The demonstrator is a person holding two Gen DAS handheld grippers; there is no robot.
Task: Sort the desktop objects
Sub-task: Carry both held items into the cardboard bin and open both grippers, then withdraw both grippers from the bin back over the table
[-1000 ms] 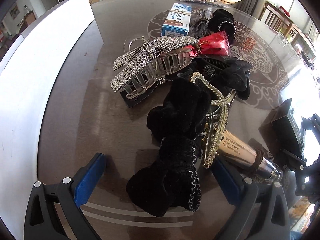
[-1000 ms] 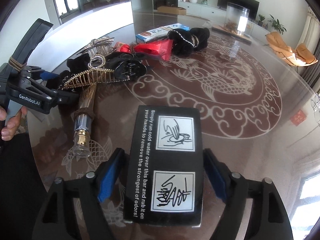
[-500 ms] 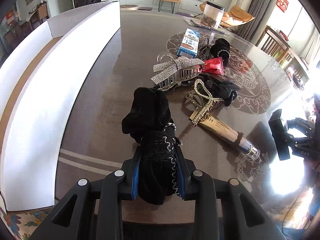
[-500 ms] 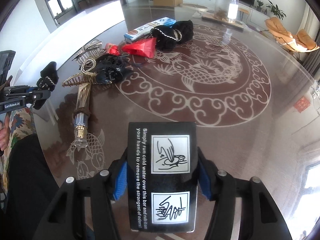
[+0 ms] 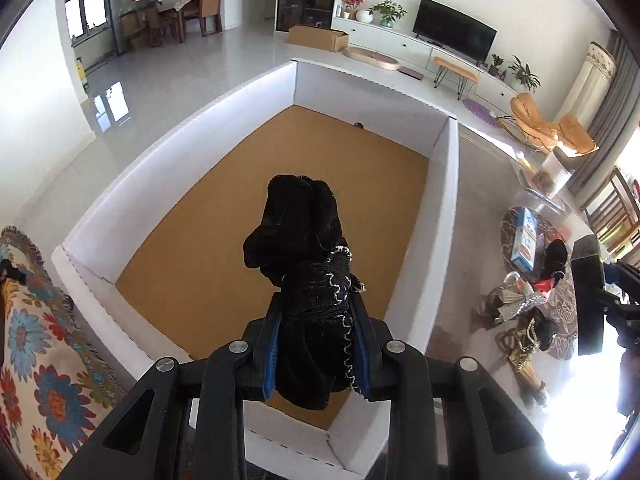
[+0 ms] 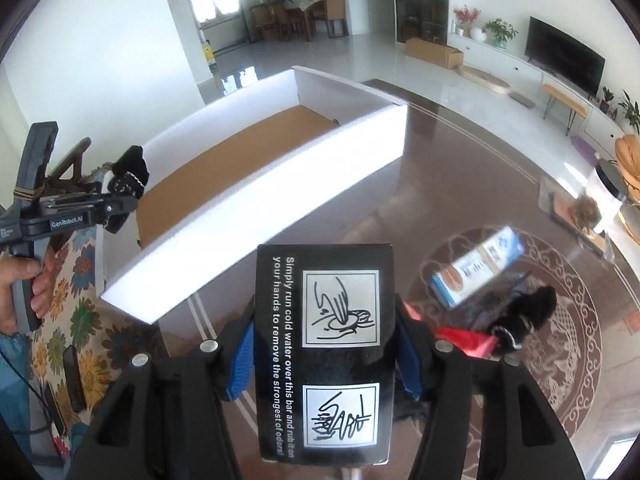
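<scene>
Black flat-screen TV (image 5: 454, 40) on long white low cabinet (image 5: 400, 42), back wall. Brown cardboard box (image 5: 318, 38) on glossy pale tiled floor (image 5: 192, 80), near cabinet. Potted green plants (image 5: 386, 12) and white vase on cabinet top. Small wooden bench with black hairpin legs (image 5: 456, 70) before cabinet. Orange lounge chair (image 5: 552, 128) right, by grey curtain. Wooden dining chairs and table (image 6: 296, 16) far back. Floral patterned fabric (image 5: 44, 352) lower left.
</scene>
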